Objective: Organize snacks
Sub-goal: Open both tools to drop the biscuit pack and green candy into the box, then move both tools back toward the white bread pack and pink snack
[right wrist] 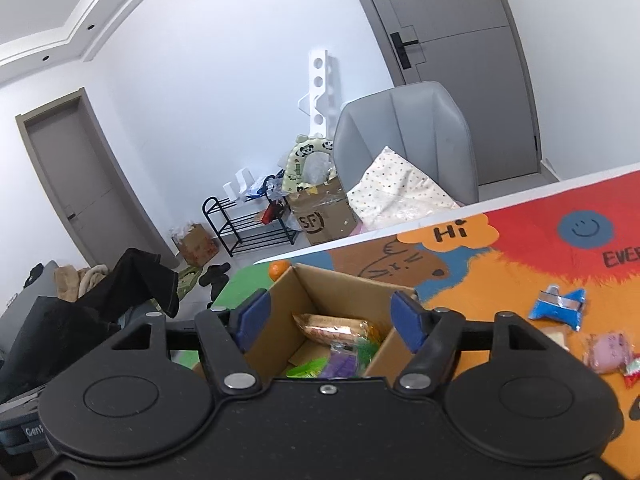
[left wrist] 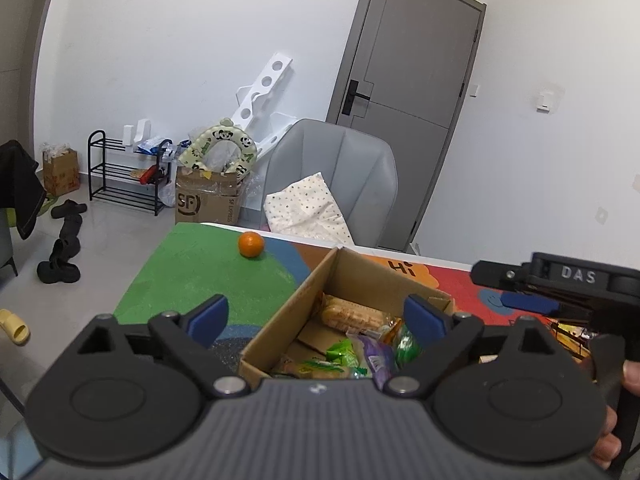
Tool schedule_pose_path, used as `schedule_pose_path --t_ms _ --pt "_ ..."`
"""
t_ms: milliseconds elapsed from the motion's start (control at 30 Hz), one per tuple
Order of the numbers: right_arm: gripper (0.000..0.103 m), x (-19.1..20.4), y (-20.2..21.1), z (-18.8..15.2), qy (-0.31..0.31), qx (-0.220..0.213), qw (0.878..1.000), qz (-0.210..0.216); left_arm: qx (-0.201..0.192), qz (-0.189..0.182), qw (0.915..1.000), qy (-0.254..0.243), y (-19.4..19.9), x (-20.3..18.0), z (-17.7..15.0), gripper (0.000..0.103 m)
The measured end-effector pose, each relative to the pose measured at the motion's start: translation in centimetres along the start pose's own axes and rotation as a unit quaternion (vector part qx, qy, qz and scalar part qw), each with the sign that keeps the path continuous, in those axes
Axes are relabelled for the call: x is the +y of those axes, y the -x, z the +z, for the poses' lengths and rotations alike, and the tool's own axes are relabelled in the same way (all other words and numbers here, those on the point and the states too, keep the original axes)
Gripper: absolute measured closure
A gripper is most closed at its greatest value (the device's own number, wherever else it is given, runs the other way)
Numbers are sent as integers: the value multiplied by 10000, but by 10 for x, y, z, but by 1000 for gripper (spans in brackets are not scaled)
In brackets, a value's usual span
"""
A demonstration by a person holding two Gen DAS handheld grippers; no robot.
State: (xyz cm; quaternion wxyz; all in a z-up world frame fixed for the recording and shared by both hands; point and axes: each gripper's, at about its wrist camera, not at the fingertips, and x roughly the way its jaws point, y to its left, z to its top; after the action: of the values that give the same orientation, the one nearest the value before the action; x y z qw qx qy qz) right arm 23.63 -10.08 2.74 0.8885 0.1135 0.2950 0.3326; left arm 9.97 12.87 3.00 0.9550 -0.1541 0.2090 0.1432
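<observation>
An open cardboard box (left wrist: 352,270) (right wrist: 340,288) sits on the colourful table mat and holds several snack packets: a gold biscuit pack (left wrist: 348,314) (right wrist: 334,326), green packets (left wrist: 340,354) and a purple one (left wrist: 378,356). My left gripper (left wrist: 316,318) hangs open above the box's near left part, nothing between its blue pads. My right gripper (right wrist: 332,320) is open over the box too, empty; in the left wrist view it shows at the right edge (left wrist: 532,302). Loose snacks lie on the mat to the right: a blue packet (right wrist: 558,306) and a pink one (right wrist: 608,350).
An orange (left wrist: 251,244) (right wrist: 279,270) rests on the green part of the mat beyond the box. A grey chair (left wrist: 336,172) with a dotted cushion stands behind the table. On the floor are a cardboard box, a shoe rack and shoes.
</observation>
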Motion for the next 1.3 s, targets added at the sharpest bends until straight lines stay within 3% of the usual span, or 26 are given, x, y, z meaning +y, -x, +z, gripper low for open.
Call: schedule_pose_path --t_ms 300,500,767,1300 --pt "19 -24 32 -10 -114 -46 9997 -213 27 -84 10000 -33 0 -17 -4 5" --pt "0 -48 55 -19 -222 -35 9990 -388 104 -92 9999 -33 0 -34 -9 2" --pt "0 -74 78 -33 -241 179 9974 -656 323 -318 9988 -196 -1 -60 -21 2" --pt "0 -116 113 -43 -338 33 9951 -933 390 -937 9931 -589 1 -118 -40 2"
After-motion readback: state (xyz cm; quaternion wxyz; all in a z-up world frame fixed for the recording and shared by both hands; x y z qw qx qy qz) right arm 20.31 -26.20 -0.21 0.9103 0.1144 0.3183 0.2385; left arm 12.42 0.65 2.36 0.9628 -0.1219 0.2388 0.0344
